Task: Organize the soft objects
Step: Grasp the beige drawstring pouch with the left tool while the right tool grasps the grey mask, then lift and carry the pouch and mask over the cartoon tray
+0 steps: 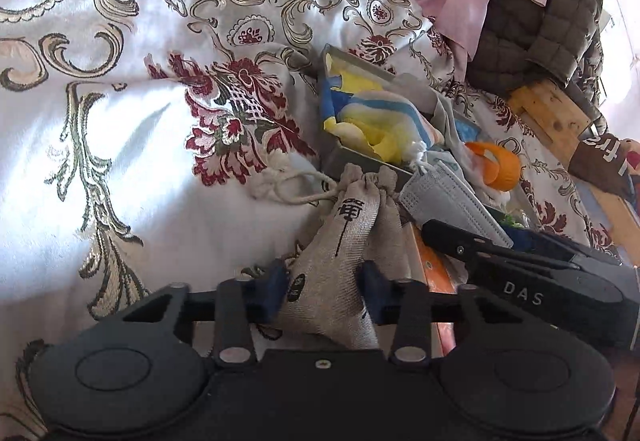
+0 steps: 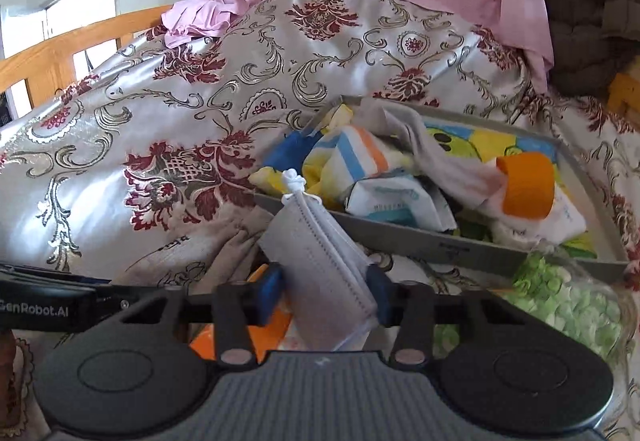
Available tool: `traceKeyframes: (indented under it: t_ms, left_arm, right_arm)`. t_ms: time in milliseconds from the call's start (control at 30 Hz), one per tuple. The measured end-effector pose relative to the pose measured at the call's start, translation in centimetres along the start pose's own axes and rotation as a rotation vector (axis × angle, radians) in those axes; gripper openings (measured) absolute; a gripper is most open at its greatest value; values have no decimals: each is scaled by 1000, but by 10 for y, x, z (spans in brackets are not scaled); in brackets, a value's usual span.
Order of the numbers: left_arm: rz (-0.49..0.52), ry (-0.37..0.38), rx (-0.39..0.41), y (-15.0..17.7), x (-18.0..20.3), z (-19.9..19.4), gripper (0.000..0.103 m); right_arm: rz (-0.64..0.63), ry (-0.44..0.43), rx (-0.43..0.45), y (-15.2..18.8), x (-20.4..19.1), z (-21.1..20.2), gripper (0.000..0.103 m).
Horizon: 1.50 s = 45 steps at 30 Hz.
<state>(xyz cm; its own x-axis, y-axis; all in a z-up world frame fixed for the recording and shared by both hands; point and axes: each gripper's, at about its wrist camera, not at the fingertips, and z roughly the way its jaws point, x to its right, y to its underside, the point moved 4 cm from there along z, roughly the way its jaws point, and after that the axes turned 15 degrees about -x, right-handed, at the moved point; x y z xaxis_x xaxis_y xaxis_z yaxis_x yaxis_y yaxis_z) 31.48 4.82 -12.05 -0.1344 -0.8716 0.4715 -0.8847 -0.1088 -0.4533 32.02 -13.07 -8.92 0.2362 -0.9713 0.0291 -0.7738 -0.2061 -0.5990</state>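
Burlap drawstring pouch (image 1: 348, 241) is pinched between the blue pads of the left tool (image 1: 326, 291), low on its body; the neck and cord trail out onto the bedspread (image 1: 120, 121). Right tool (image 2: 326, 291) is clamped on a folded grey face mask (image 2: 320, 261), ear loops pointing toward the tray.

Grey tray (image 2: 460, 245) sits just ahead of both, already stuffed: striped cloths, a tissue pack (image 2: 396, 201), an orange roll (image 2: 528, 181).

Suggest lifting both clear of the near wall before moving over it, then dropping into gaps, not onto the heap. Keep the pouch cord from snagging the rim.

In the way: the tools sit side by side, nearly touching, so stagger them. Bag of green bits (image 2: 568, 301) lies just right of the mask.
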Motion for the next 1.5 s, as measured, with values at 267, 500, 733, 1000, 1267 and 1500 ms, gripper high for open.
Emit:
traceKeyframes:
  t_ms: [267, 500, 733, 1000, 1267, 1500]
  left_arm:
    - [-93, 32, 39, -2, -4, -12, 15]
    - [-138, 39, 116, -7, -8, -30, 13]
    - [-111, 28, 214, -8, 1, -49, 13]
    - [-105, 11, 265, -5, 6, -63, 14]
    - [-13, -44, 328, -3, 38, -86, 14]
    - [86, -92, 362, -36, 99, -83, 14]
  right_arm:
    - [-36, 45, -11, 3, -11, -7, 15]
    - [-72, 53, 30, 11, -18, -24, 9]
    - [-117, 89, 95, 18, -25, -44, 8]
    - [-133, 104, 198, 24, -23, -80, 8]
    - [-47, 92, 287, 25, 27, -108, 8]
    - [126, 78, 342, 1, 105, -101, 8]
